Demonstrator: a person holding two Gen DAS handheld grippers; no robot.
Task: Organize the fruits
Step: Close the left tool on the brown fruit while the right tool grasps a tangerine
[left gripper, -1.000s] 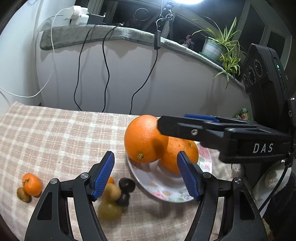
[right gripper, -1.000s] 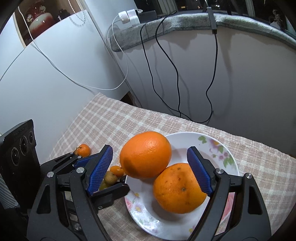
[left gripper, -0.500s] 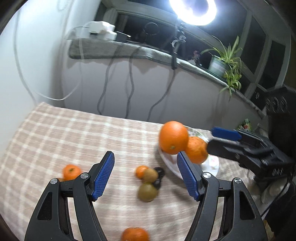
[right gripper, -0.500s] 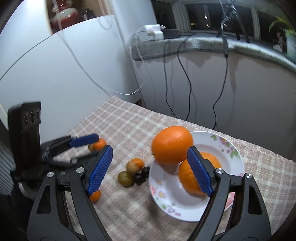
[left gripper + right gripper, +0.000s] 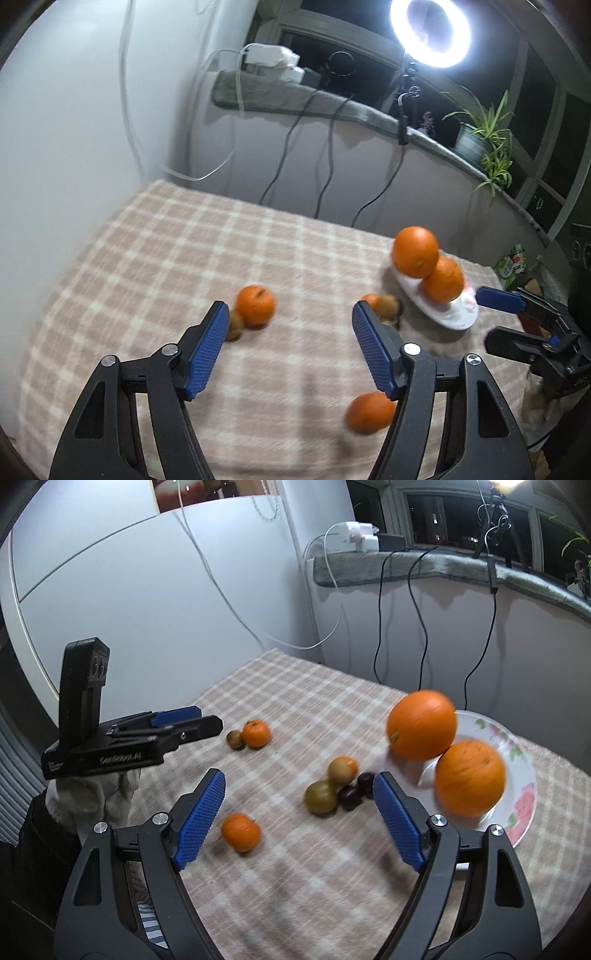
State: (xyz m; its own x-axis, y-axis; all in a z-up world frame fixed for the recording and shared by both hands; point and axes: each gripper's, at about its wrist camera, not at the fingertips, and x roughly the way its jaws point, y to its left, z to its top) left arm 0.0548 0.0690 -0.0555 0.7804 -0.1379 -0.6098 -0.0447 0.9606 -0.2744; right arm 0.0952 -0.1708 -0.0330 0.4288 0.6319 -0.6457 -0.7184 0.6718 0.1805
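meanwhile left gripper fingers are closing on nothing.

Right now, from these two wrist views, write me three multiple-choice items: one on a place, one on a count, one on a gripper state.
1. Where do the two large oranges sit?
A. on the floral plate
B. on the windowsill
C. in a gripper

2. How many dark plum-like fruits lie beside the plate?
A. none
B. two
C. five

3. What is between the right gripper pads?
A. a tangerine
B. an orange
C. nothing gripped

Answers: 1 A, both rest on the plate, one propped on the other. 2 B, two dark fruits touch near the rim. 3 C, the pads stand apart over the checked cloth.
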